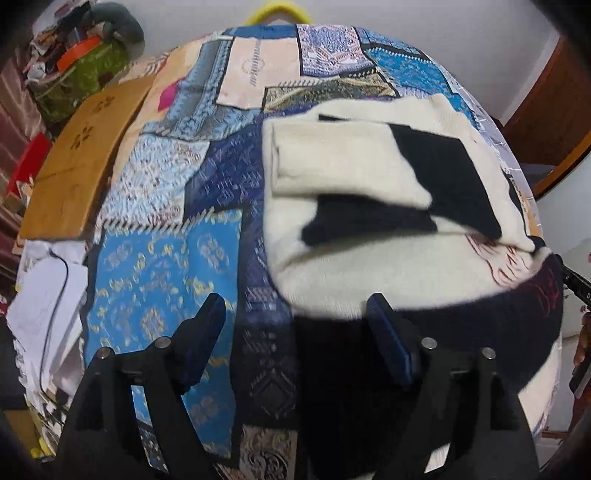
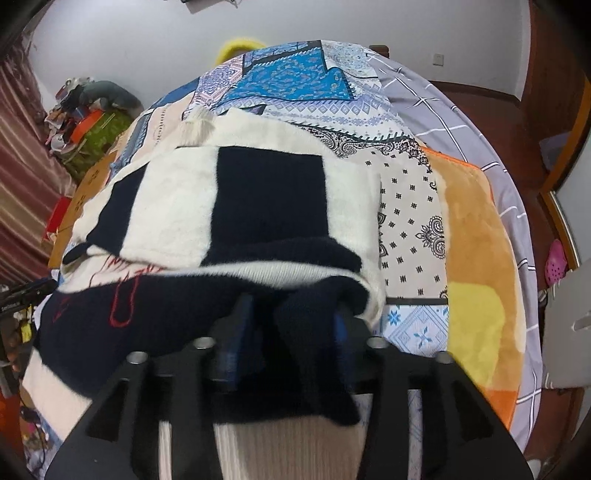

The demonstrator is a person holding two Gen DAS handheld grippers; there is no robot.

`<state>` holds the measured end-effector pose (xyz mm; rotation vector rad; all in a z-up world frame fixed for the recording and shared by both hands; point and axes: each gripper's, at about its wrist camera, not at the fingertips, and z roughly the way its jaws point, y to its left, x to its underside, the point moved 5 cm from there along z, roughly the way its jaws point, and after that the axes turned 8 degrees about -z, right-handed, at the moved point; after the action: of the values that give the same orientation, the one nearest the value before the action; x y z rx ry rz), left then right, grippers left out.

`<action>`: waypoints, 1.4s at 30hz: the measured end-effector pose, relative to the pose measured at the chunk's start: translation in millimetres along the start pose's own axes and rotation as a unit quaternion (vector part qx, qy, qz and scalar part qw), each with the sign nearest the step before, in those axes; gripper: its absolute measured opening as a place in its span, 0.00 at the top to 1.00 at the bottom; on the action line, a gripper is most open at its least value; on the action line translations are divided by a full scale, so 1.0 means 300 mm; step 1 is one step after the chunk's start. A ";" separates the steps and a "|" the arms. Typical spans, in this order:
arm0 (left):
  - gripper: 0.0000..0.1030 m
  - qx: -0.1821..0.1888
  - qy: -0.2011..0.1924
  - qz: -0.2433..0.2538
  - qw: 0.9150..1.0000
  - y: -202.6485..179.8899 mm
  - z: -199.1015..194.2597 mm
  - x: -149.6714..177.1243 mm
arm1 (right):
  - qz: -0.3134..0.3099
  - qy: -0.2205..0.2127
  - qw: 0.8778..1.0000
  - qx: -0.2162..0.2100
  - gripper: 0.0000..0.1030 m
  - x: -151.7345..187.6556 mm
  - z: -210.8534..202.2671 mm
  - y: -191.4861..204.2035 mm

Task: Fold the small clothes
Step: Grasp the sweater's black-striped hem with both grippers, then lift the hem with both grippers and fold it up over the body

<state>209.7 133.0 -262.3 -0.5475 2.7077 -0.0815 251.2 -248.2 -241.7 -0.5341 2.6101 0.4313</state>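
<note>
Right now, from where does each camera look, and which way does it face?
Left wrist: behind the open left gripper, facing forward over the patchwork bedspread toward the sweater.
Right wrist: behind the right gripper, shut on the sweater's dark hem.
Shared: the sweater, bedspread and white wall.

My left wrist camera looks forward and down from just above the bed's patchwork cover (image 1: 162, 258), close in, with the sweater (image 1: 369, 280) to its right. My right wrist camera sits nearly on the sweater (image 2: 177, 206), facing the far wall. Both views share the sweater and cover (image 2: 295, 74).
</note>
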 end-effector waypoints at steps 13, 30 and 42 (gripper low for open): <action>0.23 0.042 0.012 -0.022 0.999 -0.013 -0.056 0.114 | 0.020 0.010 1.000 0.012 0.50 0.115 -0.053 -0.036; 0.27 0.082 0.025 -0.056 0.995 -0.006 -0.017 0.181 | 0.011 0.027 1.000 0.000 0.52 0.173 -0.009 -0.012; 0.89 0.126 0.015 -0.053 0.990 -0.055 -0.056 0.161 | -0.015 0.022 1.000 -0.014 0.91 0.155 -0.002 0.031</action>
<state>168.3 98.8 -261.6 -0.6163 2.6414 -0.4574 208.4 -254.0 -261.2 -0.5976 2.6375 0.4507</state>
